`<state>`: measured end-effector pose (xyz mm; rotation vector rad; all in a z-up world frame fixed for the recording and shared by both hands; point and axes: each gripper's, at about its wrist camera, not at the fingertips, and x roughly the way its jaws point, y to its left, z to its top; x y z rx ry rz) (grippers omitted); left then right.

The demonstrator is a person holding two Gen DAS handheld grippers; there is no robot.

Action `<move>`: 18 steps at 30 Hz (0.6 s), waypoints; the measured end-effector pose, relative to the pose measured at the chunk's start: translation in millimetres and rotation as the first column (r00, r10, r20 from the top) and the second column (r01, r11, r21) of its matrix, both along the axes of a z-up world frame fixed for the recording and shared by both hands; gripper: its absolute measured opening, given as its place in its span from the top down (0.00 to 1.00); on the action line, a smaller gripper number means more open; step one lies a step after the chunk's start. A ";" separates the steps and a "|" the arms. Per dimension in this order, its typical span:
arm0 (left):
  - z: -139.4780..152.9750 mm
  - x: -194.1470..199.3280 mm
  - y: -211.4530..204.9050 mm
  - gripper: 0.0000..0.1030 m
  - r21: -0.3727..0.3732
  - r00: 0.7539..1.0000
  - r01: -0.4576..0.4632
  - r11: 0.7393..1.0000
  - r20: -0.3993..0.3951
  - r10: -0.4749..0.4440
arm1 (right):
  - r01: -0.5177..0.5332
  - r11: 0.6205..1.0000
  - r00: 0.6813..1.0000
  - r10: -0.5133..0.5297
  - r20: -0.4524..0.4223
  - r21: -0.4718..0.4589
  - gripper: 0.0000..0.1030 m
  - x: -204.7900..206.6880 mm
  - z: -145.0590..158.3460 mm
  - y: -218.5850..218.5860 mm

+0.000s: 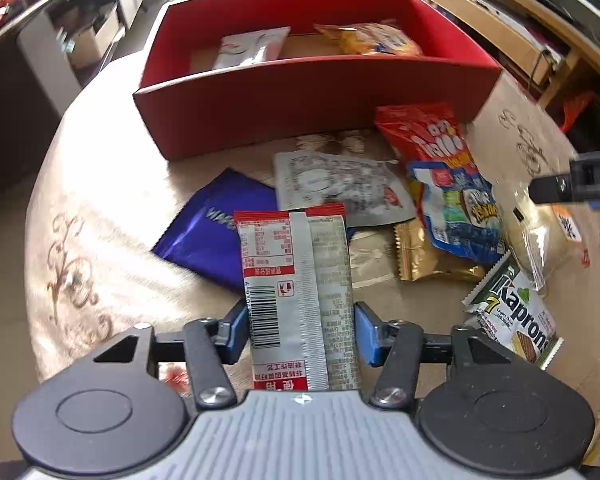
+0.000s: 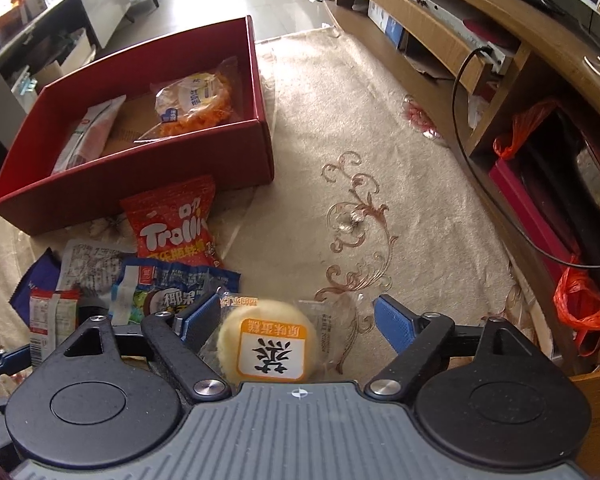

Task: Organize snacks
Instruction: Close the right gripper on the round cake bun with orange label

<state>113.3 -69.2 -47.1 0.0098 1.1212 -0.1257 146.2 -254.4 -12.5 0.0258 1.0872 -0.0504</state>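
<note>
Seen from the left wrist, the left hand-held gripper (image 1: 300, 332) is clamped on a long red-and-grey snack packet (image 1: 296, 276), its blue pads pressed to the packet's two long edges, the free end pointing toward the red box (image 1: 312, 96) ahead. That box already holds a pale packet (image 1: 252, 48) and a yellow bag (image 1: 376, 38), with bare cardboard between and in front of them. The packet seems to be lifted over the pile on the patterned cloth (image 1: 112, 208): a purple packet (image 1: 220, 232), a grey printed pouch (image 1: 340, 188), a red Trolli bag (image 1: 424, 136), a blue bag (image 1: 460, 216), a gold wrapper (image 1: 424, 256) and a Kapron wafer pack (image 1: 516, 320). To do this well, I'd carry the packet level over the near wall before letting go, aiming at the bare floor so it lies flat rather than propped on the others. From the right wrist, the right hand-held gripper (image 2: 296, 320) stands with its fingers wide apart around a round yellow cake in clear wrap (image 2: 268, 344); the left finger looks to be touching the wrapper, the right one well off it. Closing here should catch the cake across its middle, gently, since it looks soft and would squash. The box sits up and to the left, beyond the Trolli bag.
</note>
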 end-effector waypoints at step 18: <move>-2.1 -0.5 6.9 0.33 0.006 1.000 0.023 1.000 -0.004 -0.023 | -0.050 0.998 0.995 0.045 -0.087 -0.050 0.06 -1.3 -36.3 15.7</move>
